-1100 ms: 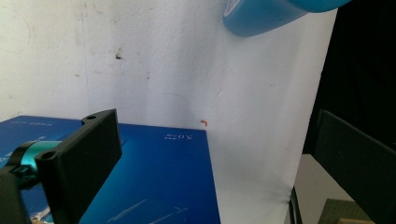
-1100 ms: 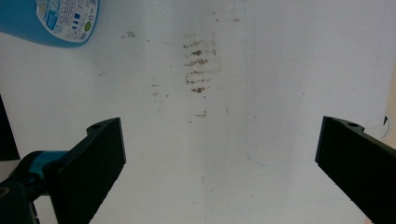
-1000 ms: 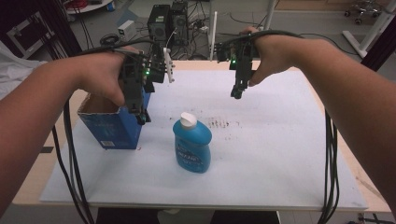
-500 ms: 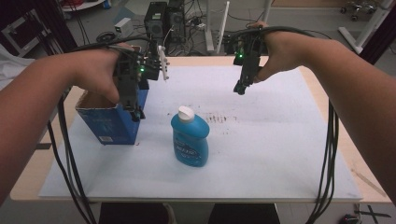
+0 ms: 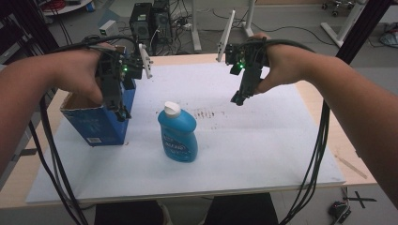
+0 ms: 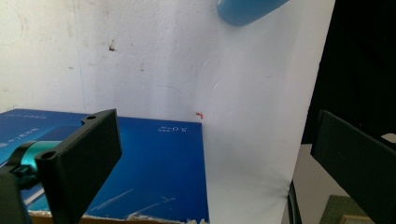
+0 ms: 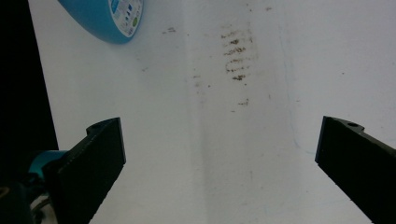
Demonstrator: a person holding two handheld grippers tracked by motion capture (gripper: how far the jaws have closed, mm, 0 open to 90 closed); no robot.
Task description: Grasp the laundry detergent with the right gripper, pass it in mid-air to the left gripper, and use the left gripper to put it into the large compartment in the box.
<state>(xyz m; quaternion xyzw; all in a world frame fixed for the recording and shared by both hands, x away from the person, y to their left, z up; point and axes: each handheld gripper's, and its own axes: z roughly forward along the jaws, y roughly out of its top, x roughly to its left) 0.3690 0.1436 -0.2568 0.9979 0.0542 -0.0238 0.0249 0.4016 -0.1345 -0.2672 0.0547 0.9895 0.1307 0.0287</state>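
A lab: computer towers (image 5: 151, 21) and loose cables (image 5: 281, 29) crowd the floor behind a white-covered tabletop (image 5: 281, 140).

Your high view looks down from above; both gripper views look close down, sharing the blue bottle (image 5: 177, 133) in their upper edges.

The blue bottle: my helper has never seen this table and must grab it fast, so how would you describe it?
Look at the white sheet covering the table. Near its middle, right of the open blue box, stands the bottle, upright and apart from both grippers. It is the only rounded, glossy blue thing with a white cap; the box is square-edged cardboard.
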